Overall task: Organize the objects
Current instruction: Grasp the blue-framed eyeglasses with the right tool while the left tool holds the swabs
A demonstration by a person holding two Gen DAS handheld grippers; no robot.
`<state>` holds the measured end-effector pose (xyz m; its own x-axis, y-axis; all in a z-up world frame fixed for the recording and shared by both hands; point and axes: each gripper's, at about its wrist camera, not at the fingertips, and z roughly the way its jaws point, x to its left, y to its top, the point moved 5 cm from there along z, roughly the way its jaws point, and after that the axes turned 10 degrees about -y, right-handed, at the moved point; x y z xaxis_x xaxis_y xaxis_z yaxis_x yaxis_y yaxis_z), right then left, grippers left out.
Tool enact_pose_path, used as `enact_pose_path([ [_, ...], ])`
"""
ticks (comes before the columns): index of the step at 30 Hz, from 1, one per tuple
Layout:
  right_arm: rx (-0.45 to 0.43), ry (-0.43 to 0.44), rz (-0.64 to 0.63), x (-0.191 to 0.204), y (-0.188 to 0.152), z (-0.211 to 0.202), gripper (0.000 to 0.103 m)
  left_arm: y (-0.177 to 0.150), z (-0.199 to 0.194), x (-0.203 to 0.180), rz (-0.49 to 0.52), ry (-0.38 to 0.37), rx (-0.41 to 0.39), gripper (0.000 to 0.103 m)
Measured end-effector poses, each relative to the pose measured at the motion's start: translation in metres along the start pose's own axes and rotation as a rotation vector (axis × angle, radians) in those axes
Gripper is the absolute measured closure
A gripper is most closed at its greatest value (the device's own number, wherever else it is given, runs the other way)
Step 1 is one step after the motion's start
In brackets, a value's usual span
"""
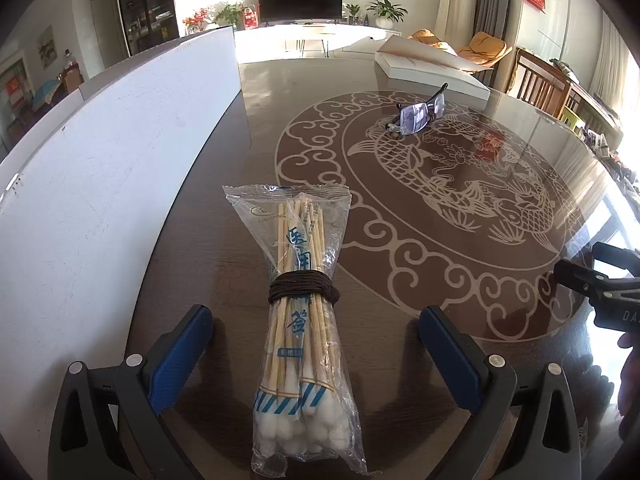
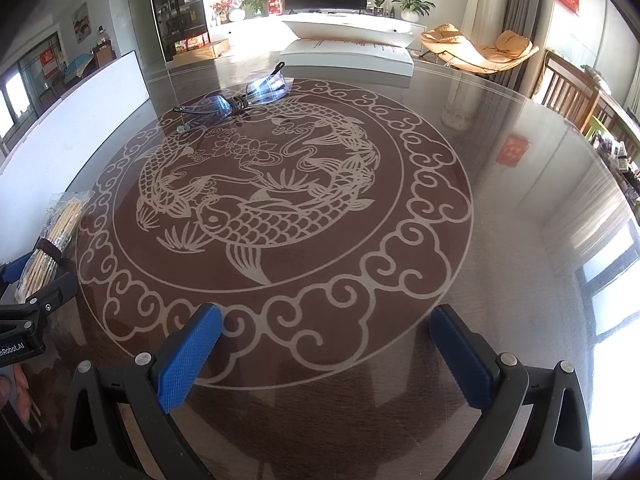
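A clear bag of long cotton swabs (image 1: 302, 328), bound with a brown cord, lies on the dark glass table between the open fingers of my left gripper (image 1: 316, 356). The fingers stand on both sides of it without touching. The bag also shows at the left edge of the right wrist view (image 2: 50, 248). A pair of glasses (image 1: 418, 114) lies farther back on the table; in the right wrist view the glasses (image 2: 244, 98) are at the far left of the fish pattern. My right gripper (image 2: 326, 356) is open and empty above the table.
A white board (image 1: 104, 168) stands along the table's left side. An open white book (image 2: 348, 56) lies at the far edge. The round fish pattern (image 2: 264, 200) fills the table's middle. Wooden chairs (image 2: 568, 92) stand at the right.
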<state>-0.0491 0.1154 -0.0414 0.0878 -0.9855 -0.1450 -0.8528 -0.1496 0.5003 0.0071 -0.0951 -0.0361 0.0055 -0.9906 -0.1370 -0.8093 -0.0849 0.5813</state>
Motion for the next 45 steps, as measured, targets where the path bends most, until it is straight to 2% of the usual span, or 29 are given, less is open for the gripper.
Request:
enact_pose_path([
  [4, 0.025, 0.138, 0.098, 0.023, 0.058, 0.010, 0.001, 0.000, 0.000, 0.000, 0.000, 0.000, 0.000, 0.000],
  [6, 0.034, 0.169, 0.117, 0.043, 0.095, 0.020, 0.002, 0.000, 0.000, 0.000, 0.000, 0.000, 0.000, 0.000],
  [7, 0.043, 0.172, 0.121, 0.055, 0.112, 0.027, 0.004, 0.000, 0.000, 0.000, 0.000, 0.000, 0.000, 0.000],
  [9, 0.066, 0.170, 0.131, 0.075, 0.141, 0.043, 0.020, 0.000, 0.000, 0.000, 0.000, 0.000, 0.000, 0.000],
  [11, 0.097, 0.165, 0.162, 0.087, 0.161, 0.057, 0.024, 0.000, 0.000, 0.000, 0.000, 0.000, 0.000, 0.000],
  [13, 0.123, 0.186, 0.216, 0.094, 0.173, 0.069, 0.024, 0.000, 0.000, 0.000, 0.000, 0.000, 0.000, 0.000],
  [16, 0.122, 0.128, 0.187, 0.102, 0.181, 0.074, 0.027, 0.000, 0.000, 0.000, 0.000, 0.000, 0.000, 0.000],
  [18, 0.129, 0.103, 0.139, 0.106, 0.182, 0.074, 0.038, 0.000, -0.001, 0.000, 0.000, 0.000, 0.000, 0.000],
  [20, 0.131, 0.185, 0.179, 0.103, 0.182, 0.069, 0.045, 0.000, -0.001, -0.001, 0.000, 0.000, 0.000, 0.000],
  [21, 0.128, 0.213, 0.224, 0.097, 0.182, 0.065, 0.045, -0.001, -0.002, -0.001, 0.000, 0.000, 0.000, 0.000],
  [23, 0.077, 0.204, 0.278, 0.086, 0.189, 0.055, 0.042, -0.001, -0.002, -0.001, 0.000, 0.000, 0.000, 0.000],
  [25, -0.009, 0.115, 0.170, 0.086, 0.201, 0.039, 0.031, -0.001, -0.003, -0.001, 0.000, 0.000, 0.000, 0.000],
  [27, -0.077, 0.060, -0.032, 0.103, 0.213, 0.030, 0.020, -0.001, -0.003, -0.001, 0.000, 0.000, 0.000, 0.000],
  [31, -0.077, 0.098, -0.459, 0.139, 0.201, 0.031, 0.019, -0.001, -0.003, -0.001, 0.000, 0.000, 0.000, 0.000],
  [33, -0.055, 0.081, -0.597, 0.144, 0.189, 0.040, 0.019, -0.001, -0.003, -0.001, 0.000, 0.000, 0.000, 0.000],
  [35, -0.016, 0.059, -0.641, 0.141, 0.185, 0.054, 0.019, -0.001, -0.003, -0.001, 0.000, 0.000, 0.000, 0.000],
  [38, 0.091, 0.146, -0.526, 0.129, 0.189, 0.076, 0.020, -0.001, -0.003, -0.002, 0.000, 0.000, 0.000, 0.000],
  [39, 0.125, 0.192, -0.452, 0.124, 0.191, 0.081, 0.023, -0.001, -0.003, -0.002, 0.000, 0.000, 0.001, 0.000],
  [40, 0.102, 0.201, -0.402, 0.119, 0.194, 0.080, 0.027, -0.001, -0.003, -0.002, 0.000, 0.000, 0.000, 0.000],
  [42, 0.065, 0.167, -0.360, 0.110, 0.194, 0.075, 0.067, -0.001, -0.003, -0.002, 0.000, 0.000, 0.000, 0.000],
  [43, 0.065, 0.167, -0.334, 0.105, 0.191, 0.073, 0.073, -0.001, -0.004, -0.002, 0.000, 0.000, 0.001, 0.000],
  [45, 0.062, 0.157, -0.293, 0.094, 0.180, 0.066, 0.076, -0.001, -0.004, -0.002, 0.000, 0.000, 0.000, 0.000],
])
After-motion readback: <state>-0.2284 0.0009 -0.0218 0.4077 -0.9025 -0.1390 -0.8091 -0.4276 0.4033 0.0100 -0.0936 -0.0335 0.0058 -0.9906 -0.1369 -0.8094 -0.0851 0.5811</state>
